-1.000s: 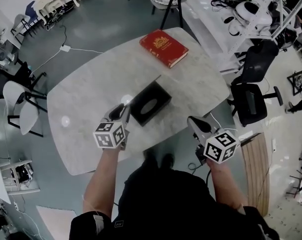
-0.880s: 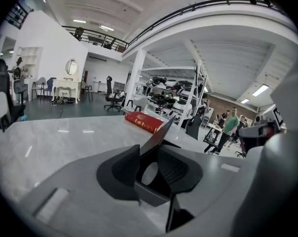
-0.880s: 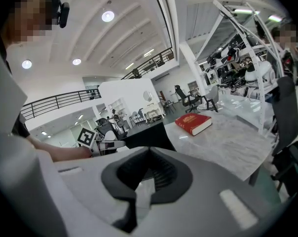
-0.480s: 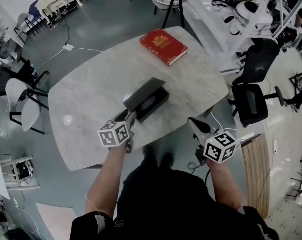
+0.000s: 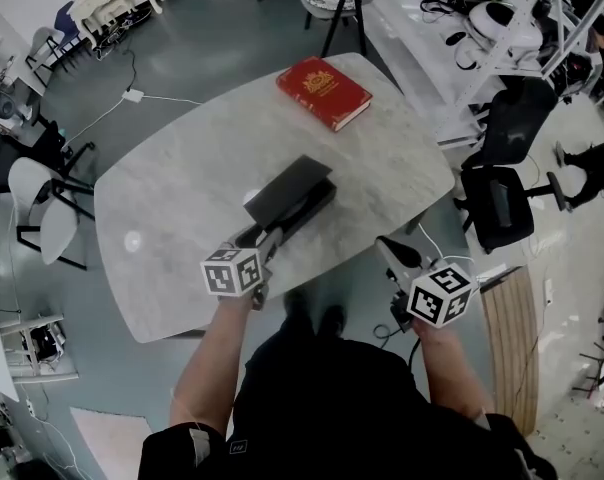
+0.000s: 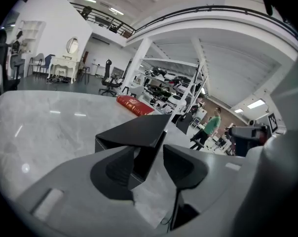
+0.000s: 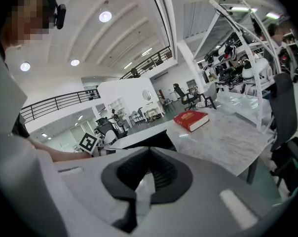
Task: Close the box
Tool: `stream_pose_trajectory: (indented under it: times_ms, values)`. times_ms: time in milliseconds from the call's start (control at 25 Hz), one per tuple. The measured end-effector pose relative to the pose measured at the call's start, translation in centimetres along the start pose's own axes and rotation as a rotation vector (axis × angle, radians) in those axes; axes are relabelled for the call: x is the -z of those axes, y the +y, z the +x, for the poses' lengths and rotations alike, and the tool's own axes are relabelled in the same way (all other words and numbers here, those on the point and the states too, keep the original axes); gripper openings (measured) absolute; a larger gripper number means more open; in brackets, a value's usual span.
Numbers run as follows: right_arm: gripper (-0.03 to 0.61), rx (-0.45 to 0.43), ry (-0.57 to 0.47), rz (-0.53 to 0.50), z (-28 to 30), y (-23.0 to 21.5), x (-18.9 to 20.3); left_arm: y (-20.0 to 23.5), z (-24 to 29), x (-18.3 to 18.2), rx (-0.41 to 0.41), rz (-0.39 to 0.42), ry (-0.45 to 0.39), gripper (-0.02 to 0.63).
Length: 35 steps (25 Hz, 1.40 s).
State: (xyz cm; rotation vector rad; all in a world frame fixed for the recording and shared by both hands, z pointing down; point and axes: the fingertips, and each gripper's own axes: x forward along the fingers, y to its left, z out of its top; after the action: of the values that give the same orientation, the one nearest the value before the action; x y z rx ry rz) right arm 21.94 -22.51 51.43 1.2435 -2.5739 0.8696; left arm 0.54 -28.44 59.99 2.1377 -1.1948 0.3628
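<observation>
A black box sits mid-table with its lid tilted low over it, the near edge still slightly raised. My left gripper is at the box's near left corner. In the left gripper view the lid's corner hangs between the jaws of the left gripper, which are opening, with a gap on the right side. My right gripper hovers off the table's near right edge, shut and empty, and the right gripper view shows the right gripper with its pads together.
A red book lies at the far end of the marble table. A black office chair stands to the right, a white chair to the left. Shelving with equipment fills the far right.
The lid has swung from lying back to hanging low over the box. My left gripper shifted slightly right and its jaws have parted. The right gripper stayed put.
</observation>
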Motion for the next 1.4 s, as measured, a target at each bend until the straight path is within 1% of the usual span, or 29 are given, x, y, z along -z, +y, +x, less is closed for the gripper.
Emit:
stream_pose_trajectory:
  times_ms: [40, 120, 200, 280, 320, 360, 440, 680, 760, 840, 960, 1040, 1200, 1400]
  values:
    - [0.003, 0.000, 0.001, 0.001, 0.1, 0.0, 0.0, -0.2, -0.1, -0.1, 0.024, 0.013, 0.000, 0.204]
    - [0.003, 0.001, 0.003, 0.002, 0.2, 0.0, 0.1, -0.4, -0.3, -0.2, 0.085, 0.005, -0.012, 0.233]
    - [0.003, 0.003, 0.005, 0.003, 0.4, 0.0, 0.2, -0.7, -0.5, -0.3, 0.153, -0.039, -0.030, 0.252]
    - [0.003, 0.004, 0.008, 0.002, 0.5, -0.1, 0.2, -0.8, -0.6, -0.5, 0.214, -0.108, -0.048, 0.253]
    - [0.003, 0.005, 0.009, 0.002, 0.5, -0.1, 0.1, -0.8, -0.7, -0.6, 0.230, -0.142, -0.056, 0.253]
    - [0.003, 0.005, 0.011, 0.002, 0.6, 0.0, 0.1, -0.6, -0.7, -0.6, 0.232, -0.169, -0.061, 0.253]
    - [0.003, 0.004, 0.014, 0.003, 0.7, 0.0, 0.1, 0.0, -0.7, -0.5, 0.207, -0.195, -0.063, 0.252]
    - [0.003, 0.004, 0.024, 0.002, 1.0, 0.2, 0.3, 1.9, -0.8, -0.6, 0.116, -0.202, -0.064, 0.248]
    - [0.003, 0.004, 0.028, 0.003, 1.1, 0.3, 0.5, 2.2, -0.8, -0.8, 0.103, -0.187, -0.064, 0.179]
    - [0.003, 0.003, 0.031, 0.004, 1.2, 0.4, 0.7, 2.0, -0.6, -1.0, 0.107, -0.170, -0.056, 0.151]
    - [0.003, 0.002, 0.035, 0.002, 1.2, 0.5, 0.8, 1.4, 0.1, -1.1, 0.097, -0.140, -0.046, 0.140]
    - [0.003, 0.002, 0.034, 0.002, 1.2, 0.6, 0.7, 1.1, 0.2, -1.4, 0.064, -0.089, -0.047, 0.125]
    - [0.003, 0.009, 0.029, -0.002, 0.9, 0.5, 0.6, 0.4, 0.0, -2.1, 0.013, 0.048, -0.045, 0.081]
    - [0.003, 0.014, 0.011, -0.008, 0.5, 0.3, 0.1, 0.0, -0.7, -3.3, -0.039, 0.174, -0.056, 0.056]
